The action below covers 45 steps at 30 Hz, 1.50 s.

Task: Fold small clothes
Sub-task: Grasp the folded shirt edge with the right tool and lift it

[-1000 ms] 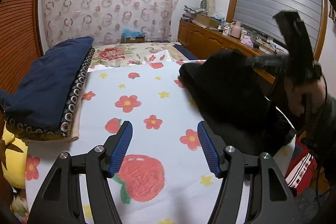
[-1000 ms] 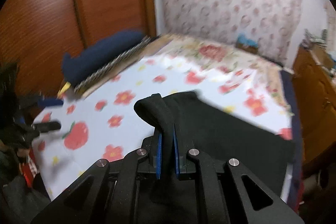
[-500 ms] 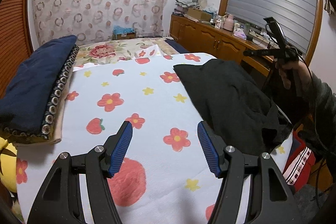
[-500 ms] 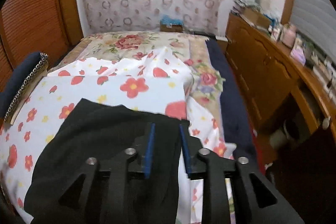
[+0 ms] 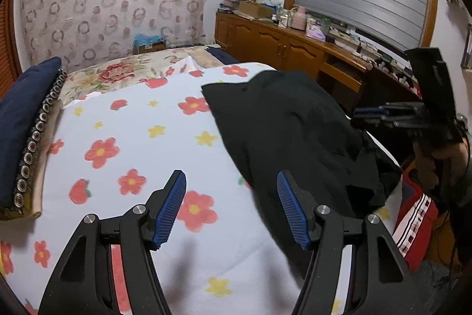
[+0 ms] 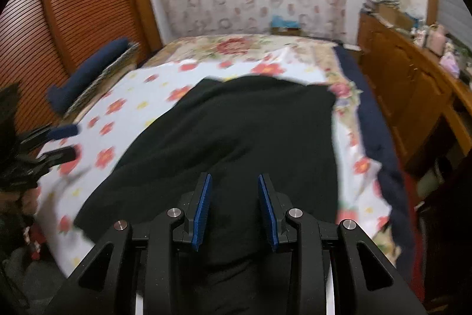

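While loose, garment under right tool

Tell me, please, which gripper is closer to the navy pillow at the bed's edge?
Left. The left gripper hovers over the flowered sheet, on the side where the navy pillow lies. The right gripper, jaws opening, is over the black garment, at the opposite side.

One black garment, two grippers
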Each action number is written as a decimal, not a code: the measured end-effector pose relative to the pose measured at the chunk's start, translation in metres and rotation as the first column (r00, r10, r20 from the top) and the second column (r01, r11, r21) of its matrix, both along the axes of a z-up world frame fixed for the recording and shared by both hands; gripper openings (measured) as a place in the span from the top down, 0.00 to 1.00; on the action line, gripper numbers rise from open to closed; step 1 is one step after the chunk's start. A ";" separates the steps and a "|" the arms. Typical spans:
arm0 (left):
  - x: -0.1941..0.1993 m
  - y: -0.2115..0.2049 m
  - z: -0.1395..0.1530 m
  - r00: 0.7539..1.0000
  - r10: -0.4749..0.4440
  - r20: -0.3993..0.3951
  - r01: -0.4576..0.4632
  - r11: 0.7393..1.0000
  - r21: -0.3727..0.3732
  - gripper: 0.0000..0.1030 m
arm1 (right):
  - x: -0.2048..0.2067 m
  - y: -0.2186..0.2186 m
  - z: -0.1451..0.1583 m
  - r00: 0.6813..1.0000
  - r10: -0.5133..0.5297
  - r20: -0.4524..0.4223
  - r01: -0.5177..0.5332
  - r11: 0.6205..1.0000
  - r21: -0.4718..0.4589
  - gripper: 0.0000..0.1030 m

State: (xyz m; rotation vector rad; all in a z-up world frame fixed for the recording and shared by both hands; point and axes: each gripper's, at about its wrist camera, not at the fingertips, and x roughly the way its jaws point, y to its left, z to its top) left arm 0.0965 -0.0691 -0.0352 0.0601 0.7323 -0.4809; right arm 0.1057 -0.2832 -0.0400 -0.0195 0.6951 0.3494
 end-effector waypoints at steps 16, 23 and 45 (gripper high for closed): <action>-0.017 -0.007 -0.010 0.999 -0.029 -0.030 0.029 1.000 -0.012 0.37 | -0.034 0.007 -0.010 0.992 0.105 -0.064 -0.112 0.985 -0.132 0.56; -0.018 -0.009 -0.011 0.999 -0.037 -0.032 0.037 0.999 -0.015 0.37 | -0.049 -0.022 -0.003 0.987 0.135 -0.091 -0.146 0.982 -0.122 0.82; -0.020 -0.024 -0.013 0.997 -0.066 -0.040 0.066 0.998 0.002 0.37 | -0.098 -0.069 0.035 0.997 -0.077 -0.026 0.073 0.988 -0.135 0.92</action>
